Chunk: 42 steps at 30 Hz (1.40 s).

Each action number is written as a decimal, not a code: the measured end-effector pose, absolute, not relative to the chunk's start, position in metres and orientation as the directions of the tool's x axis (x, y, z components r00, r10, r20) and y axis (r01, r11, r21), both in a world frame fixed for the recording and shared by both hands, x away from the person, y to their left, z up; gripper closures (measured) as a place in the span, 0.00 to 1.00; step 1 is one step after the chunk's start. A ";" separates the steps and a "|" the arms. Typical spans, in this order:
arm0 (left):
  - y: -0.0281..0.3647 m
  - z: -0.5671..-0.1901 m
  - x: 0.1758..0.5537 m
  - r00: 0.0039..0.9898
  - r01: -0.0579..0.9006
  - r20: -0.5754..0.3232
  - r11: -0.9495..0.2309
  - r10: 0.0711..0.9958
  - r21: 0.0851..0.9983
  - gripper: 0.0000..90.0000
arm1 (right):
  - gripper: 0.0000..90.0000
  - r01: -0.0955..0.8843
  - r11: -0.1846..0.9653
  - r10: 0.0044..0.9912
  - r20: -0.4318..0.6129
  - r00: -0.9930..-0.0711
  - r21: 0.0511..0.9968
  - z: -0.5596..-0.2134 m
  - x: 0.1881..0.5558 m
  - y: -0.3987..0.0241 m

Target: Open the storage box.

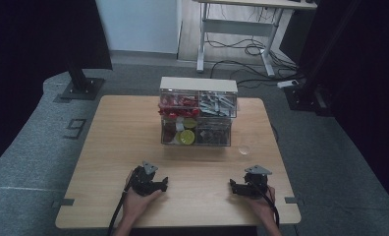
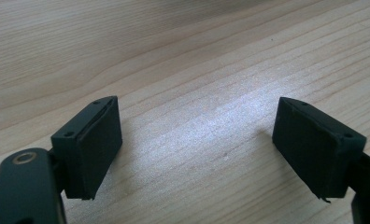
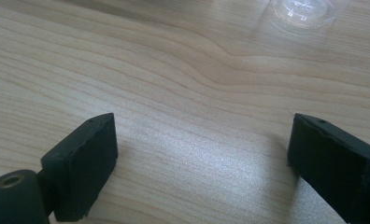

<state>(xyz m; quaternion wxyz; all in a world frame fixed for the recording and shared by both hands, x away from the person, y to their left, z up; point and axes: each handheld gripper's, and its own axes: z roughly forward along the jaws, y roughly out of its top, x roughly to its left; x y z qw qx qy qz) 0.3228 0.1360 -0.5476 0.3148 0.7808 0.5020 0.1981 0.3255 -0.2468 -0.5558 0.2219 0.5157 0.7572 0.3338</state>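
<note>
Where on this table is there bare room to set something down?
Bare wood lies left of the clear drawer organizer up to the table edge, and between the left gripper and right gripper. It is tighter right of the organizer, by the small clear cup.

Dim high view, dark edges, soft glare on wood close up

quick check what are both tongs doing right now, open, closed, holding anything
Left tongs: open, nothing between the jaws, bare wooden table under them.
Right tongs: open, holding nothing; a small clear dish lies ahead, untouched.
</note>
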 end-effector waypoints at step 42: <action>0.165 -0.503 0.301 0.336 0.585 -0.107 -0.119 0.936 0.802 0.38 | 0.20 0.619 0.245 0.926 0.010 -0.378 0.746 -0.555 0.321 -0.251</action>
